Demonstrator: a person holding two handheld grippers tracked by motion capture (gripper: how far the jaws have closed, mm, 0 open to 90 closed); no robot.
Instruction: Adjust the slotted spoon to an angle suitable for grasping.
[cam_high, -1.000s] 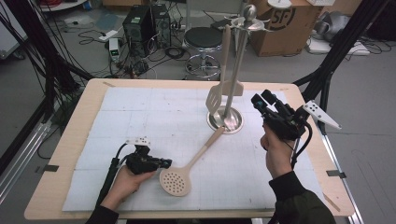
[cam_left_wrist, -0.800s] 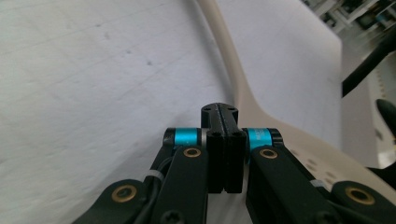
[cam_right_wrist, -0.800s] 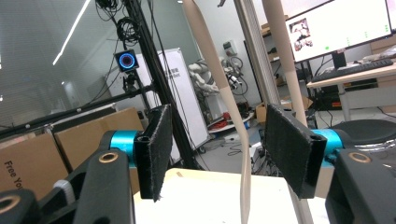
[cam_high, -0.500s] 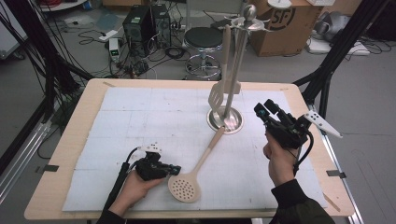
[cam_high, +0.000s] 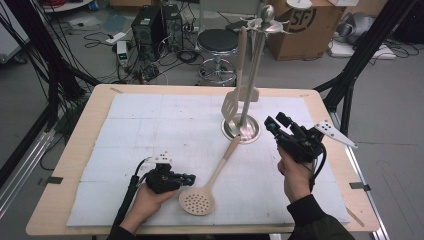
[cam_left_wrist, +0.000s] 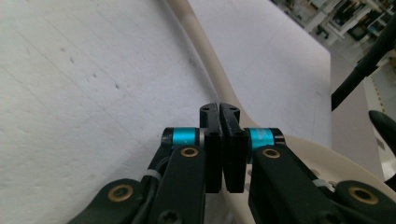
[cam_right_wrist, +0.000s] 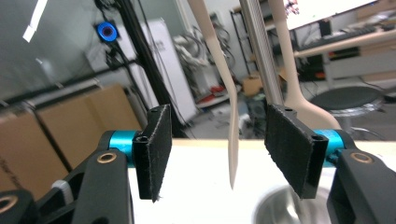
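Left gripper (cam_high: 189, 178), low in the left half of the high view, lies near level over the mat with its black jaws almost together; they have just eased apart a hair, and in the left gripper view the 2 flat pads stand nearly touching with nothing between them, a blue collar on each side. Just beyond the tips sits the slotted spoon (cam_high: 199, 201), a pale cream utensil with a round, perforated bowl in the lower middle of the high view; its smooth, gently curved handle runs up and right, and the far end rests at the rim of the rack base (cam_high: 242, 129), a shiny round metal dish. In the left gripper view the spoon (cam_left_wrist: 219, 79) curves away behind the jaws. From that base rises a slim metal pole topped by a ball, from which a cream slotted turner (cam_high: 233, 104) hangs upright. Right gripper (cam_high: 270, 123), at middle right of the high view, points toward the rack with its jaws well apart and holding nothing; in the right gripper view its 2 rough black pads frame the turner's thin edge (cam_right_wrist: 232, 154). Everything stands on a white, faintly gridded mat (cam_high: 150, 130) over a light wooden table (cam_high: 80, 150).
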